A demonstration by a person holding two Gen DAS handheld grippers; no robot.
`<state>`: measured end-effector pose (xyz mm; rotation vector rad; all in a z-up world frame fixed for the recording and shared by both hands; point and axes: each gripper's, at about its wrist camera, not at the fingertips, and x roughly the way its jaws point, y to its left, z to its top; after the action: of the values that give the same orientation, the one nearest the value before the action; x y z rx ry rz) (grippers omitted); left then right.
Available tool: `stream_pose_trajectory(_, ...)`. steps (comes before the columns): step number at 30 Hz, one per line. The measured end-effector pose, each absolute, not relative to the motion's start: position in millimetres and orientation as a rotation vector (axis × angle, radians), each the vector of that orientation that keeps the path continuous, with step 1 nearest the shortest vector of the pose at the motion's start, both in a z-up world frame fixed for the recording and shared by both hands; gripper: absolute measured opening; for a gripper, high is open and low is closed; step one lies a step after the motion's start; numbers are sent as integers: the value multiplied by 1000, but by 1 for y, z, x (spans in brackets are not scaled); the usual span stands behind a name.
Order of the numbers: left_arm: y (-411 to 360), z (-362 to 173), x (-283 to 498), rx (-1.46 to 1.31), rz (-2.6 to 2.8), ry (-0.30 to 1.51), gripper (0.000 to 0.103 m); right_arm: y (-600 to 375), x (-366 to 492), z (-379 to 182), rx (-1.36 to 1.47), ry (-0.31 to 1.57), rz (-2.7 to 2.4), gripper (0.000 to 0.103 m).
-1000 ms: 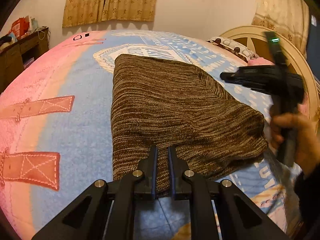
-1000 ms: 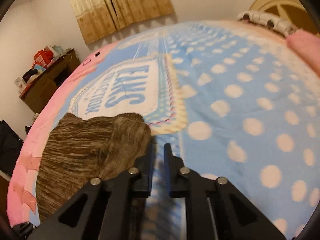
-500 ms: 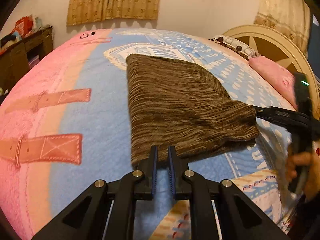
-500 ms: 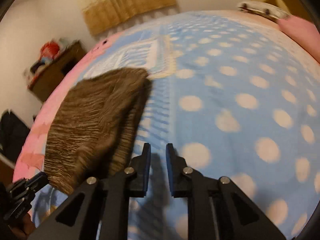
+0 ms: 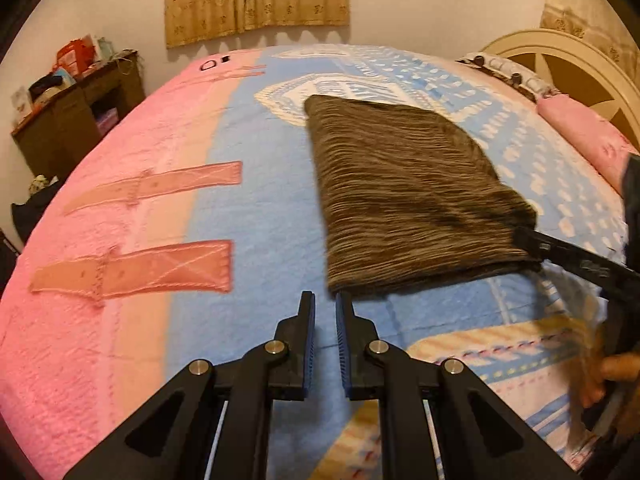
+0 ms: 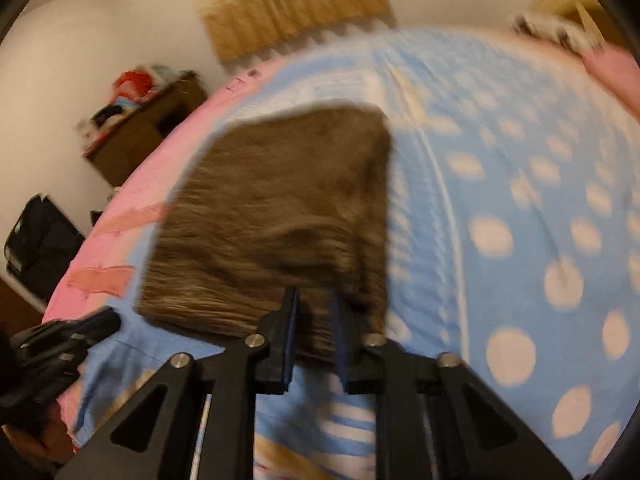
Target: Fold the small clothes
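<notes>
A folded brown knit garment (image 5: 408, 196) lies flat on the bed; it also shows in the right wrist view (image 6: 280, 216). My left gripper (image 5: 325, 300) is just off the garment's near left corner, jaws a narrow gap apart, nothing between them. My right gripper (image 6: 316, 300) sits at the garment's near right edge, jaws slightly apart with knit showing behind the gap; the view is blurred. The right gripper also shows in the left wrist view (image 5: 532, 240), touching the garment's right corner.
The bed has a pink and blue patterned blanket (image 5: 256, 216). A pink pillow (image 5: 580, 136) and cream headboard (image 5: 560, 60) are at the right. A dark wooden desk (image 5: 76, 120) with clutter stands left of the bed. Curtains (image 5: 256, 0) hang on the far wall.
Both grippers have drawn back from the garment toward the bed's near edge. The garment now lies flat and released. The right gripper swung left to face the garment.
</notes>
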<state>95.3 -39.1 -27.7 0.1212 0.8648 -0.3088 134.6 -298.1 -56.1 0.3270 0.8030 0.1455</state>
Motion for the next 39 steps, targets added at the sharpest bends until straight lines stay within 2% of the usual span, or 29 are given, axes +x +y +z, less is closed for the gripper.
stream_pose_trajectory(4, -31, -34, 99, 94, -276, 898, 10, -303, 108, -52, 387, 790, 146, 15)
stream_pose_trajectory(6, -30, -36, 98, 69, -290, 910, 11, -295, 92, -48, 369, 782, 133, 28)
stream_pose_trajectory(8, -25, -37, 97, 19, -318, 925, 11, -287, 78, -43, 359, 756, 126, 65)
stream_pose_trajectory(9, -23, -37, 97, -4, -328, 933, 11, -286, 65, -36, 351, 725, 116, 70)
stream_pose_trajectory(11, -20, -39, 97, -42, -355, 960, 26, -282, 55, -28, 337, 685, 110, 71)
stream_pose_trajectory(12, -17, -39, 97, -71, -375, 973, 48, -280, 53, -25, 333, 675, 104, 71)
stream_pose_trajectory(13, -12, -39, 97, -124, -403, 983, 64, -280, 53, -22, 330, 667, 96, 71)
stream_pose_trajectory(14, -7, -37, 96, -173, -416, 981, 66, -279, 56, -21, 328, 662, 94, 71)
stream_pose_trajectory(21, 8, -33, 118, -335, -408, 1022, 66, -274, 65, -21, 329, 682, 110, 73)
stream_pose_trajectory(25, 8, -29, 143, -473, -423, 1032, 67, -278, 75, -22, 309, 697, 101, 83)
stream_pose_trajectory(27, 1, -27, 156, -469, -426, 1034, 67, -286, 85, -17, 320, 680, 82, 87)
stream_pose_trajectory(29, -15, -25, 173, -414, -395, 1026, 67, -295, 99, -13, 345, 667, 80, 95)
stream_pose_trajectory(39, -69, -39, 235, -346, -378, 1048, 67, -321, 181, -26, 408, 702, 26, 93)
